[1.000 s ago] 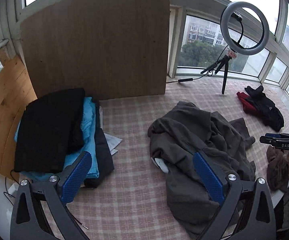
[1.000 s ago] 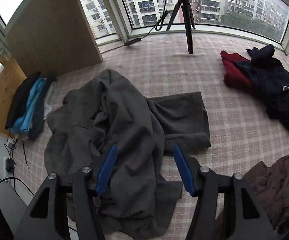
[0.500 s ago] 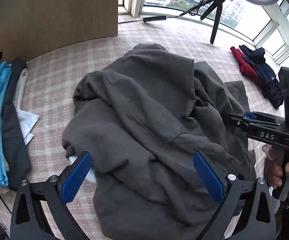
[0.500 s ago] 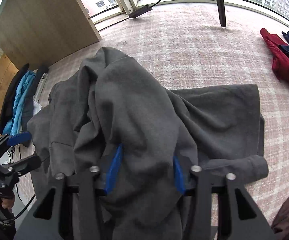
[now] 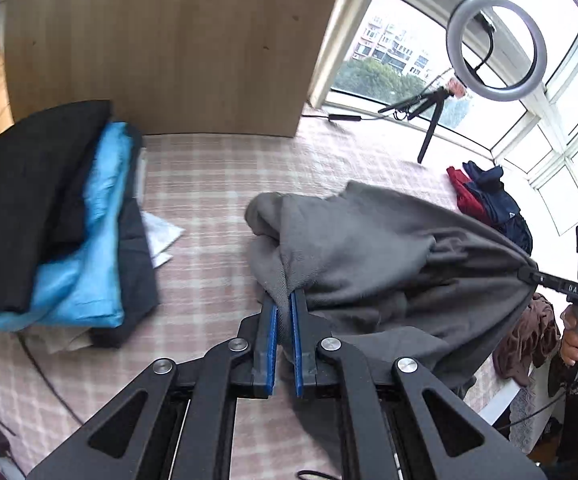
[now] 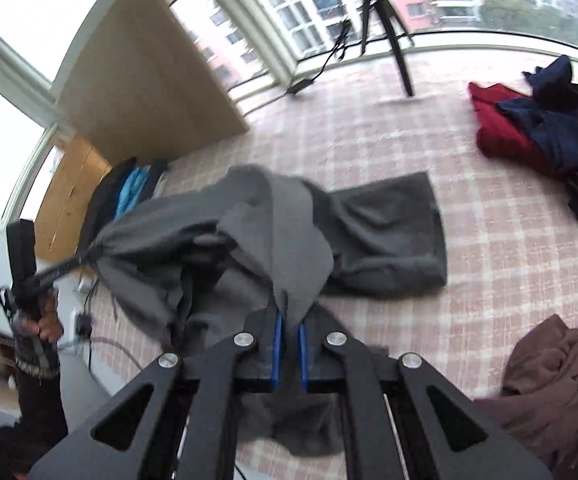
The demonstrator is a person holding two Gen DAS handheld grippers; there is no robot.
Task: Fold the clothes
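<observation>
Fingers of left gripper (image 5: 283, 300) and right gripper (image 6: 289, 318) both pinch grey garment (image 5: 389, 248), stretched between them, far part trailing on checked cover (image 6: 489, 248). Risk: thin pinch slips under pull; bunched cloth hides edges, fold goes crooked.

The left tongs (image 5: 283, 300) are pinching a fold of the crumpled grey fleece garment (image 5: 373, 248), which is stretching across to the right tongs (image 5: 527, 270) above the pink checked bed (image 5: 217, 184); folded black and blue clothes (image 5: 61, 216) are lying at its left edge.
</observation>
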